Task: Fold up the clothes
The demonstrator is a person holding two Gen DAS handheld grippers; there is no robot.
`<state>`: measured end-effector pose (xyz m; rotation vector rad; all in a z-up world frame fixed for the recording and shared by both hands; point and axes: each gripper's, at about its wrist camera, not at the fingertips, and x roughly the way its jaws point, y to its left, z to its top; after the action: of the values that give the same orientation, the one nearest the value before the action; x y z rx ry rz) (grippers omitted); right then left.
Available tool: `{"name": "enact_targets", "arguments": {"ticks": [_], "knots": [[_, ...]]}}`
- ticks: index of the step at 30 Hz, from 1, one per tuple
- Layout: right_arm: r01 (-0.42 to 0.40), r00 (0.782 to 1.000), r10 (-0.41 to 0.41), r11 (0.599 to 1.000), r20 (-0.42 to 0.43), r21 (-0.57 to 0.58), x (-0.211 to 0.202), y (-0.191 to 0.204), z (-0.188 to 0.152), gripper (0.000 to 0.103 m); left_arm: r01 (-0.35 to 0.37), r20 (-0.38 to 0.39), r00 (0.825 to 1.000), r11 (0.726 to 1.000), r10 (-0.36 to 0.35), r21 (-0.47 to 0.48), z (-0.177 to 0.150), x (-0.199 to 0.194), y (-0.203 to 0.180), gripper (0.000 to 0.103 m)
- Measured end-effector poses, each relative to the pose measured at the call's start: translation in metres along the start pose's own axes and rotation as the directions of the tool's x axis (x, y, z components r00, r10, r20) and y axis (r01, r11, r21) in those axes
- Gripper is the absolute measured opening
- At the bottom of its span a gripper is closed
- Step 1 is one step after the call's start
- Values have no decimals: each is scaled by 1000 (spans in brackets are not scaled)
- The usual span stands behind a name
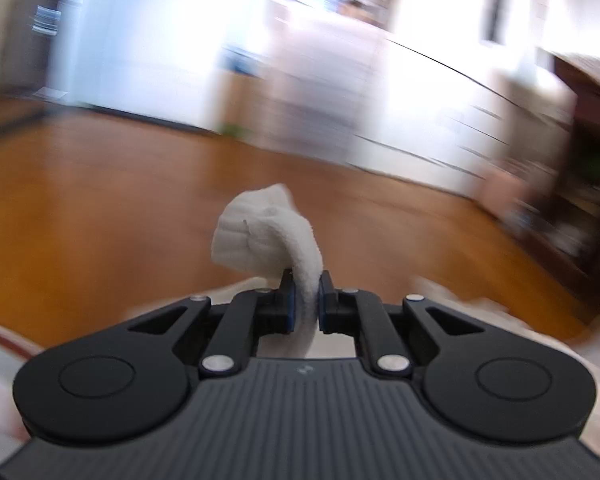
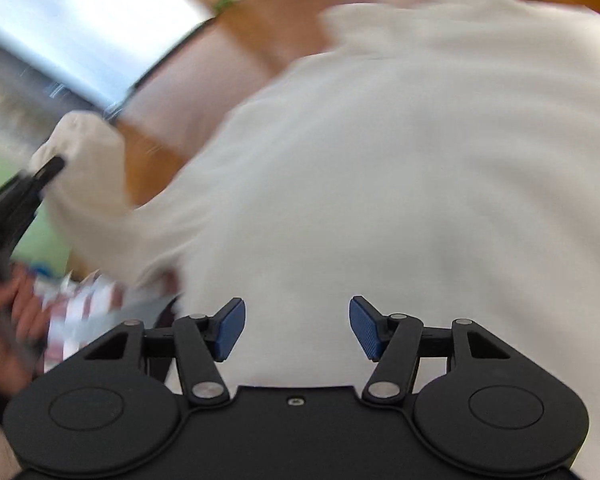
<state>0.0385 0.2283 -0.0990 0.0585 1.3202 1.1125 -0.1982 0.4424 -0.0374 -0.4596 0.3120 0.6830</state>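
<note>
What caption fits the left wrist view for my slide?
Left gripper shut on a bunched fold of white garment, above a blurred wooden floor.

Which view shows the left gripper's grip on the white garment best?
The left wrist view: the left gripper is shut on a bunched strip of the white garment, pads pressed on either side. The right wrist view shows only its blurred fingers at the garment's corner.

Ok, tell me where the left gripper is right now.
In the right wrist view the left gripper is at the left edge, shut on a corner of the white garment, above the wood floor.
</note>
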Motion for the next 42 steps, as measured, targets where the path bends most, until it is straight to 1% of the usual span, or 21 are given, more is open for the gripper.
{"name": "enact_targets", "arguments": {"ticks": [2, 5, 7, 9, 11, 13, 17, 19, 21, 23, 26, 27, 28, 29, 30, 31, 33, 35, 36, 39, 42], "knots": [[1, 1000, -3, 995, 15, 102, -11, -23, 5, 64, 103, -56, 993, 995, -103, 2, -6, 14, -37, 9], [25, 999, -32, 987, 42, 159, -24, -41, 8, 64, 124, -88, 989, 986, -114, 110, -21, 20, -91, 12], [31, 998, -40, 986, 52, 166, -31, -46, 9, 64, 177, -181, 973, 969, -146, 170, -42, 31, -110, 20], [32, 997, -43, 985, 60, 167, -36, -48, 10, 64, 211, -311, 938, 966, -156, 149, -67, 47, -110, 38], [39, 996, -51, 986, 73, 164, -36, -48, 9, 64, 215, -425, 892, 971, -152, 105, -87, 59, -98, 41], [24, 995, -37, 989, 92, 145, -34, -44, 11, 64, 206, -460, 876, 974, -142, 91, -91, 57, -82, 41], [-42, 995, 32, 994, 97, 104, -11, -19, 33, 64, 135, -390, 919, 974, -53, 184, -70, 29, -63, 46], [-16, 997, 10, 997, 80, 75, -4, -9, 45, 64, 84, -336, 942, 967, 1, 241, -55, 21, -54, 47], [27, 997, -31, 998, 64, 64, 0, -7, 47, 64, 29, -293, 954, 953, 63, 301, -46, 20, -50, 51], [37, 998, -40, 996, 40, 78, 6, -10, 44, 65, -56, -277, 948, 939, 156, 338, -40, 24, -42, 55], [-4, 1000, 5, 991, -8, 131, 27, -17, 38, 67, -119, -299, 932, 952, 205, 282, -32, 27, -9, 57], [1, 1000, 0, 991, -13, 135, 34, -16, 38, 67, -131, -299, 931, 958, 207, 254, -30, 28, 2, 57], [24, 1000, -23, 993, -6, 114, 42, -13, 40, 60, -142, -299, 932, 964, 207, 224, -28, 30, 12, 57], [46, 999, -47, 997, 16, 58, 47, -5, 46, 20, -165, -284, 933, 964, 220, 207, -26, 30, 21, 57], [61, 997, -60, 998, 46, -20, 47, 6, 54, 10, -188, -268, 934, 963, 236, 191, -24, 31, 30, 57], [74, 994, -66, 993, 89, -90, 44, 17, 63, 9, -212, -252, 935, 962, 252, 175, -21, 31, 39, 57], [83, 969, -39, 981, 242, -176, 12, 37, 83, 9, -229, -215, 943, 964, 254, 137, -16, 24, 53, 57], [122, 930, -40, 972, 366, -203, -27, 49, 107, 9, -195, -210, 955, 977, 210, 86, -10, 17, 62, 57], [164, 912, -73, 967, 403, -197, -41, 47, 116, 9, -164, -216, 961, 985, 172, 54, -8, 16, 66, 57], [286, 851, -169, 943, 497, -170, -78, 39, 141, 9, -85, -221, 971, 995, 94, 50, -7, 18, 64, 57], [385, 859, -303, 914, 413, -129, -63, 1, 153, 9, 1, -292, 956, 993, 35, 121, -21, 34, 45, 60]]}}
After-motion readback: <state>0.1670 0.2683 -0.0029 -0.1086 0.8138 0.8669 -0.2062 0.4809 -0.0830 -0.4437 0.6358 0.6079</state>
